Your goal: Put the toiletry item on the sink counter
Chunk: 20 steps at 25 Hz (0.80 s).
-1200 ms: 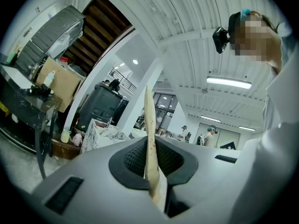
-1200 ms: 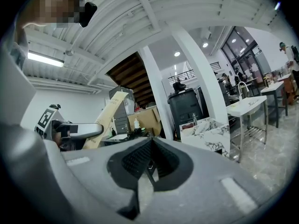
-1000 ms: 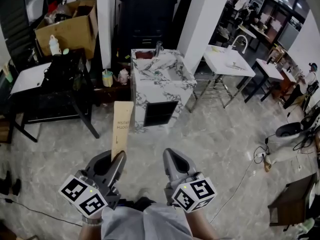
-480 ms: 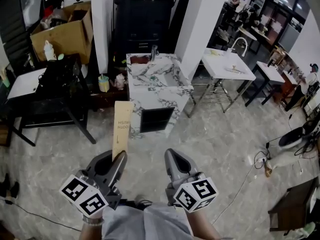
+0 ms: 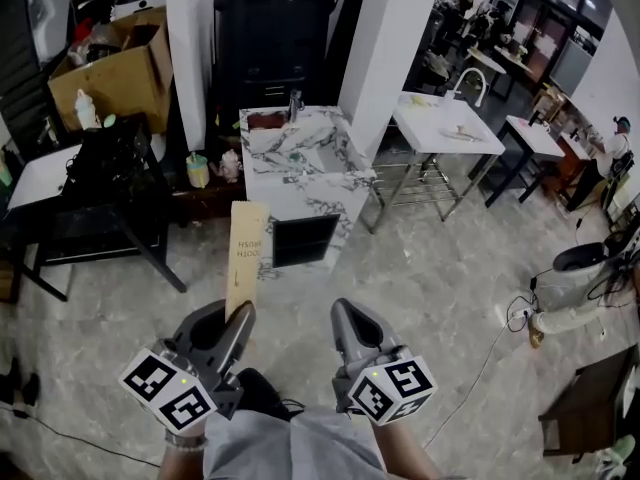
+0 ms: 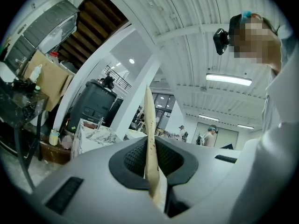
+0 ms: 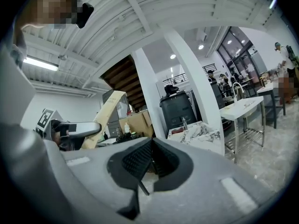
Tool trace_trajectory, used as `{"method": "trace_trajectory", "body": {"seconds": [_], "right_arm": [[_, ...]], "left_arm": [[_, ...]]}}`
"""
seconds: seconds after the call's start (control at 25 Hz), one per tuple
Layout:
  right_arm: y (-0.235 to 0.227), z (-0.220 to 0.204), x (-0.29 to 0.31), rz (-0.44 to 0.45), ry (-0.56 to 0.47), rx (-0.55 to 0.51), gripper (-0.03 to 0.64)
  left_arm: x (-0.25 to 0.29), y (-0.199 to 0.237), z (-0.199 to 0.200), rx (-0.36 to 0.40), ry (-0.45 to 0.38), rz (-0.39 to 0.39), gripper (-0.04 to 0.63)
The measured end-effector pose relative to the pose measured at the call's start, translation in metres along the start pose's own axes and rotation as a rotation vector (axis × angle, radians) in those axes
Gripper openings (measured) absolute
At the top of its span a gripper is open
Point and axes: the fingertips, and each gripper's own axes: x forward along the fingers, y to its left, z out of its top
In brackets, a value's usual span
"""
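Cluttered workshop with pale marbled floor (image 5: 440, 278), marble sink table (image 5: 300, 168) ahead, well apart from both grippers, left gripper (image 5: 238, 318) jaws clamped on upright tan toothbrush box (image 5: 246, 253), right gripper (image 5: 345, 313) jaws pressed together beside it.

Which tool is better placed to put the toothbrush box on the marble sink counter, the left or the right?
Left. The left tool is already shut on the toothbrush box, and the sink counter stands ahead of it. The right tool is shut and empty.
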Motion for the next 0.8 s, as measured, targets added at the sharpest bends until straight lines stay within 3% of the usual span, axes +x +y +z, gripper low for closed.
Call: {"method": "trace_trajectory", "body": {"seconds": [0.8], "right_arm": [[-0.046, 0.01, -0.003, -0.117, -0.029, 0.015, -0.002]], "left_arm": [[0.066, -0.004, -0.011, -0.025, 0.05, -0.125, 0.032]]}}
